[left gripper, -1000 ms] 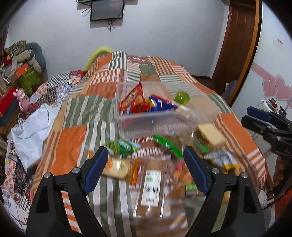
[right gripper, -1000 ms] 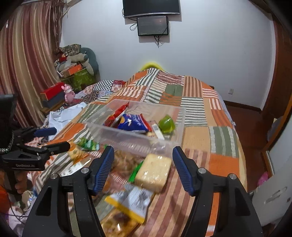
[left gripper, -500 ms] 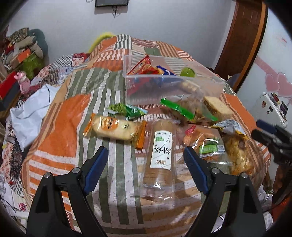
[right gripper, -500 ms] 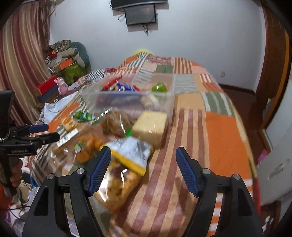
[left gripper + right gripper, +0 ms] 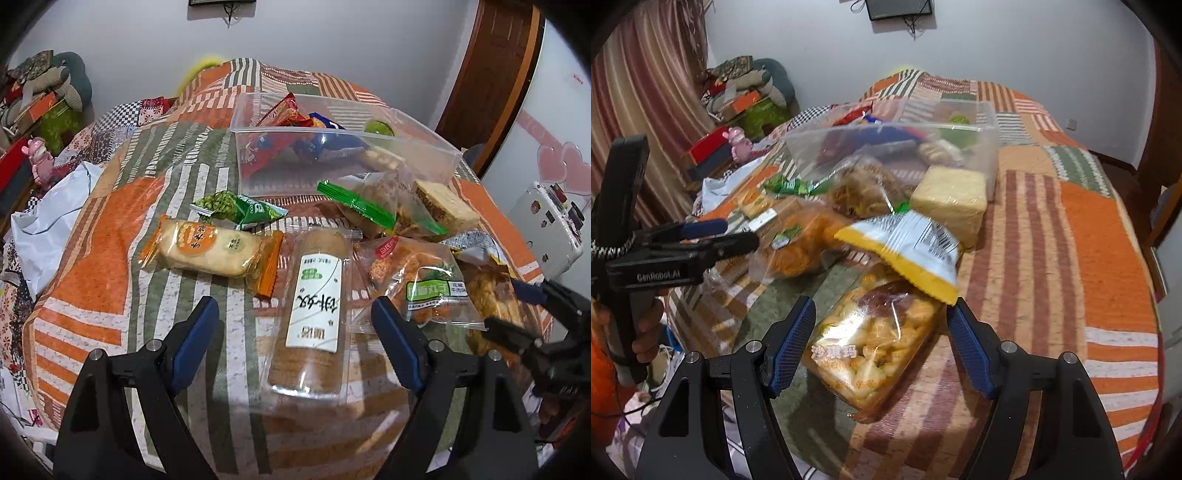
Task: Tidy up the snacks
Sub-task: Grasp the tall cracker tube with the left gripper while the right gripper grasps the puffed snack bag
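One clear bin (image 5: 436, 162), bed (image 5: 103, 266) centre. Left gripper (image 5: 295, 332) spread over one long cake pack (image 5: 314, 314). Right gripper (image 5: 882, 343) spread around one "沙琪玛" bag (image 5: 875, 343), untouched. "GenRobot.AI" at nine o'clock.

Orange-and-green striped patchwork quilt (image 5: 110, 258) — clear bin (image 5: 424, 162), blue-padded tools.

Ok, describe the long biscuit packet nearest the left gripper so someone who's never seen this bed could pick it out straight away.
Start from the clear plastic bin on the patchwork bedspread; loose snacks lie in front of it. The biscuit packet lies lengthwise between the left gripper fingers. It alone is a tall brown stack in clear wrap with a white label; its left neighbour, the rice cracker packet, is orange-ended.
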